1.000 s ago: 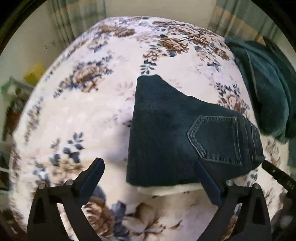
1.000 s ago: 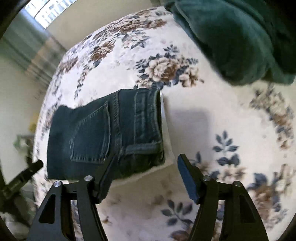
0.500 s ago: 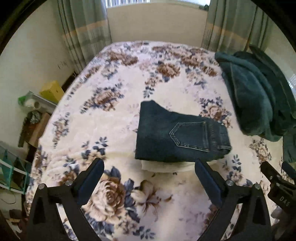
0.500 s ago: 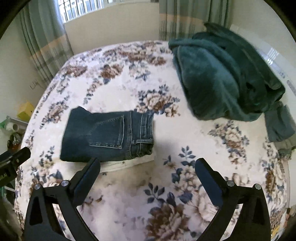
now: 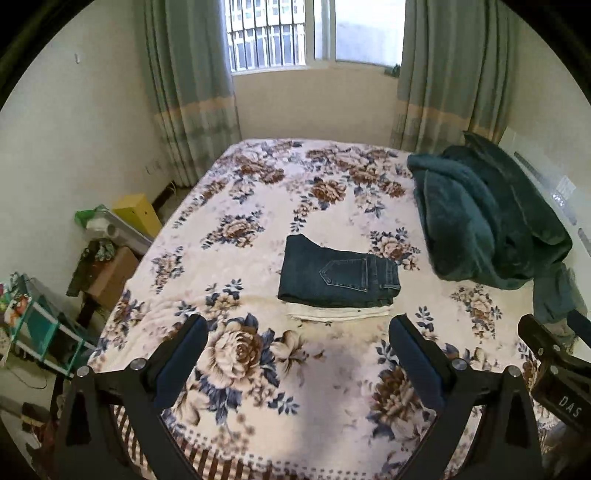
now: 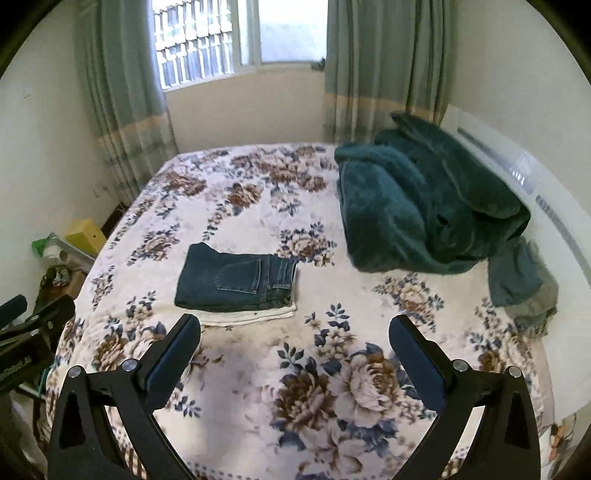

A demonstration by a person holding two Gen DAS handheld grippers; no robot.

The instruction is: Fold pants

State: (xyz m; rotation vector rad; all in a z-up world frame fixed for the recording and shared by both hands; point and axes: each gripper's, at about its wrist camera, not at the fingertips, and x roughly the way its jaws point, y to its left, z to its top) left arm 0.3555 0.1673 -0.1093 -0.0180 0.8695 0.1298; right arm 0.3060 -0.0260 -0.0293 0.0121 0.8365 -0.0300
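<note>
The blue jeans (image 5: 338, 277) are folded into a neat flat square and lie on the bed (image 5: 258, 206), on its flowery cover. One back pocket faces up. The jeans sit right on top of a folded white cloth (image 5: 340, 313), and a strip of that cloth sticks out on the side of the jeans nearest the cameras. A big green blanket (image 5: 484, 218) is piled on the bed to the right of the jeans, well apart from them. The left claw (image 5: 297, 347) is wide open and holds nothing; it hangs over the bed edge, well back from the jeans. The right claw (image 6: 295, 343) is wide open too, with nothing in it, and is also well back from the jeans. Behind the bed are a window (image 6: 236, 35) and green curtains (image 6: 122, 92).
</note>
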